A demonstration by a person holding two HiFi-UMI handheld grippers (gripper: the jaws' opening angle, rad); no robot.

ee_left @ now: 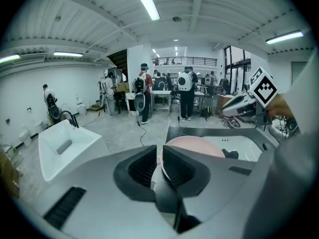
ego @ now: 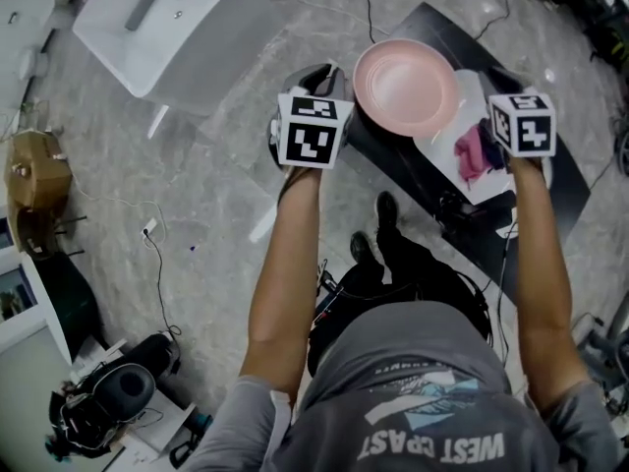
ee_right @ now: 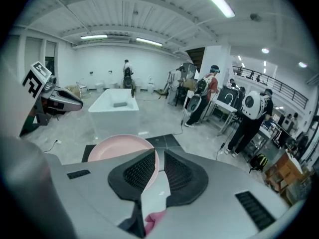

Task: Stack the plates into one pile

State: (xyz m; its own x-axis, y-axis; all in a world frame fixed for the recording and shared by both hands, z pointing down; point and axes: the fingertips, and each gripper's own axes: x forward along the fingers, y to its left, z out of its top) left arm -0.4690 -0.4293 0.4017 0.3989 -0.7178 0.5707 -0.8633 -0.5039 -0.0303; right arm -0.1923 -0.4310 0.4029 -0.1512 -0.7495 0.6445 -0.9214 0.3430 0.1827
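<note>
Grey stone floor (ego: 197, 165) filled most of the head view, with a white sink (ego: 197, 37) at upper left. A black mat (ego: 398, 160) at upper right carried a white tray (ego: 447, 150). Over that mat, at top centre, was the only plate (ego: 406, 85) we could see, pink and carried between both tools. The left gripper (ee_left: 159, 156) had its jaws drawn narrow onto the plate's left rim. The right gripper (ee_right: 160, 158) pinched the opposite rim the same way. We saw no second plate, so we could not tell where the pile would go. We judged the plate stiff, smooth and likely slippery at the rim, and brittle if ceramic, though its material was unclear. Opposite rim holds seemed the right place to take it, kept level so it could not slide out. A pink cloth (ego: 472, 153) lay on the tray.
</note>
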